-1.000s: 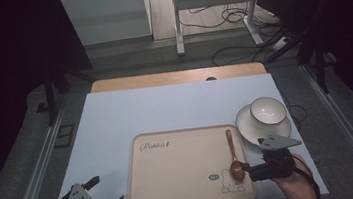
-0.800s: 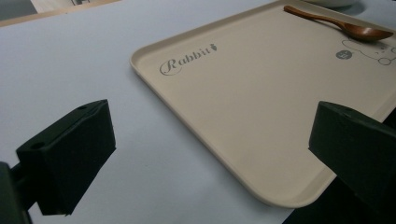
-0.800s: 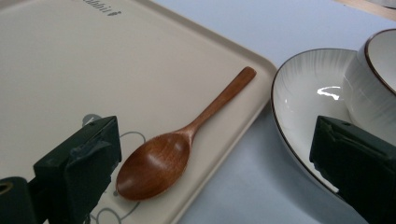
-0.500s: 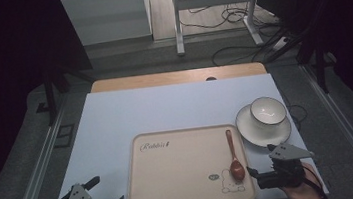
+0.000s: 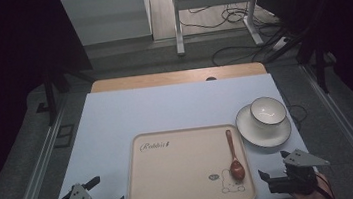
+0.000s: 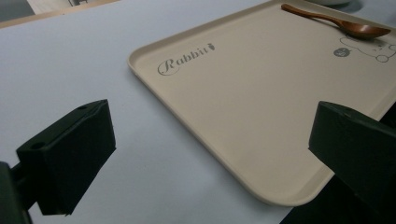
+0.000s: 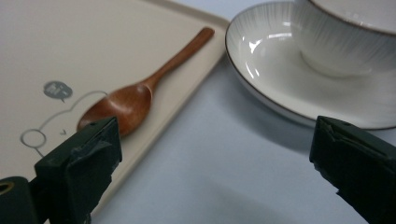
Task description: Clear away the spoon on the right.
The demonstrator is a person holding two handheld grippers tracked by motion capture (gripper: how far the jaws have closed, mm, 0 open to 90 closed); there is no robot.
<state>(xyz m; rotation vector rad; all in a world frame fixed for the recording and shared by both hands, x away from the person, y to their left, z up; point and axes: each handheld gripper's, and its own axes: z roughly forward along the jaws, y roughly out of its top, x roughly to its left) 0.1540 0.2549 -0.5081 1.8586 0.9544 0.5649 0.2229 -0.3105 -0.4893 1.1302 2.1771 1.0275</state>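
A beige tray (image 5: pixel 182 171) printed "Rabbit" lies at the table's near middle. A brown wooden spoon (image 5: pixel 232 154) rests on its right side, bowl toward me beside a printed rabbit. Right of the tray, a white cup (image 5: pixel 268 110) stands on a white saucer (image 5: pixel 251 132). My right gripper (image 5: pixel 272 165) is open at the near edge, just right of the tray's corner, holding nothing. In the right gripper view the spoon (image 7: pixel 135 95) lies ahead to the left and the saucer (image 7: pixel 280 79) ahead to the right. My left gripper (image 5: pixel 107 191) is open and empty, left of the tray (image 6: pixel 261 107).
The pale blue table top (image 5: pixel 165 108) stretches bare behind the tray, with a wooden strip (image 5: pixel 177 77) along its far edge. Beyond it, cables and a metal frame (image 5: pixel 214 4) sit on a dark floor. Both hands hover at the table's near edge.
My right gripper has drawn back from beside the spoon's bowl toward the near edge. The spoon stays on the tray. The left gripper has not moved.
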